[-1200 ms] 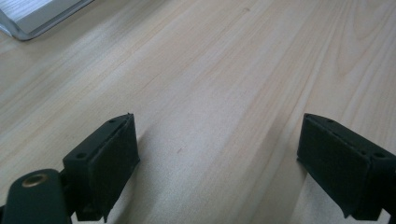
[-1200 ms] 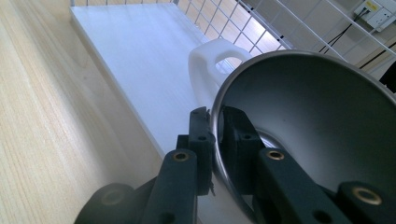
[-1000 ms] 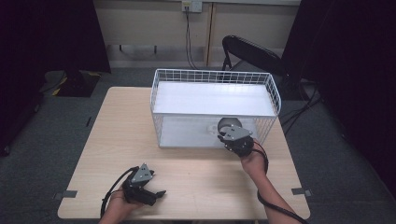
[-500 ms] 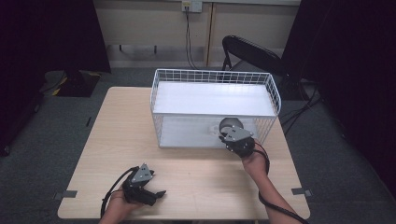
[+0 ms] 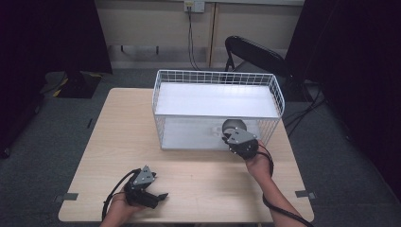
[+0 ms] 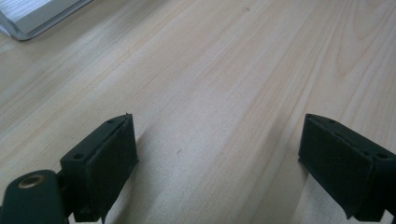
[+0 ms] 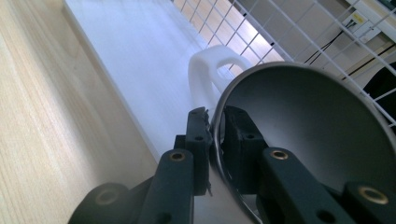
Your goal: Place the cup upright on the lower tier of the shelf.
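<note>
High view, right claw [image 5: 232,134] pinching mug rim [image 7: 219,121]

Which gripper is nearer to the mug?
The right. The right gripper is clamped on the mug rim, one jaw inside and one outside, over the wire basket. The left gripper rests open on the table near its front edge, well away from the mug.

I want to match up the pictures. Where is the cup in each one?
High view: the cup is right of the middle, in the near right corner of the wire basket, at the right claw.
Left gripper view: no cup here, just bare table.
Right gripper view: the cup fills the right side, its rim pinched by the claw, its white handle behind.
Shared landmark: the basket's white floor.
</note>
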Motion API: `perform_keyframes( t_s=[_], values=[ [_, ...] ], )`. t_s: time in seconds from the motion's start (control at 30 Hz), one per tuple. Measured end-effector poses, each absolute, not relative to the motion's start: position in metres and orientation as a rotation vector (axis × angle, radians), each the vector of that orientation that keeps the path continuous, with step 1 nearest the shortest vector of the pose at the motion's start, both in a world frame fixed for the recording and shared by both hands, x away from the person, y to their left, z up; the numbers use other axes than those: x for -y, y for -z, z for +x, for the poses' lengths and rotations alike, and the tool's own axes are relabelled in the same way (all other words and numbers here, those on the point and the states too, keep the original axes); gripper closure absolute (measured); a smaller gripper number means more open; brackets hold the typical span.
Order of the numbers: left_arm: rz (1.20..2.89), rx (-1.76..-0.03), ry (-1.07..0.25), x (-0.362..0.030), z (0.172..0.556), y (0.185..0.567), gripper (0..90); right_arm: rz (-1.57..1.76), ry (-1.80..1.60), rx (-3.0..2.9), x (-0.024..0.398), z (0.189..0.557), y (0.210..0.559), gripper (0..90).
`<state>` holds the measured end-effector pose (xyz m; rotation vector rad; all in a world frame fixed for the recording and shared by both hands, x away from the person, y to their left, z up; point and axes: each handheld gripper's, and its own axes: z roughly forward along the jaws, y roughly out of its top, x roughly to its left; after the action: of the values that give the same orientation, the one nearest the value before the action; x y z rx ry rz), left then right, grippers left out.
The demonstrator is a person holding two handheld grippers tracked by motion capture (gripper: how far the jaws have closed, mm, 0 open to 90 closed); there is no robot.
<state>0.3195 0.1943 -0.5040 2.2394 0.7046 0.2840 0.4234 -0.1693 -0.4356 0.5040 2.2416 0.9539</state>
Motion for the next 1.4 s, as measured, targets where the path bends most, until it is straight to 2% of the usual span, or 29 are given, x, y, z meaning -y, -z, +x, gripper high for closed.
perform_keyframes(
  t_s=[0.27, 0.73, 1.03, 1.4],
  values=[
    [2.24, -0.704, -0.284, -0.194, 0.32, 0.504, 10.8, 0.515, -0.95, -2.21, 0.17, 0.423, 0.434, 72.1],
    [2.241, -0.703, -0.282, -0.194, 0.32, 0.504, 10.7, 0.527, -0.953, -2.122, 0.171, 0.425, 0.429, 44.3],
    [2.241, -0.703, -0.283, -0.194, 0.32, 0.504, 10.7, 0.573, -1.027, -2.117, 0.175, 0.421, 0.425, 30.5],
    [2.241, -0.702, -0.283, -0.194, 0.32, 0.504, 10.7, 0.614, -1.052, -2.142, 0.179, 0.416, 0.428, 19.4]
  ],
)
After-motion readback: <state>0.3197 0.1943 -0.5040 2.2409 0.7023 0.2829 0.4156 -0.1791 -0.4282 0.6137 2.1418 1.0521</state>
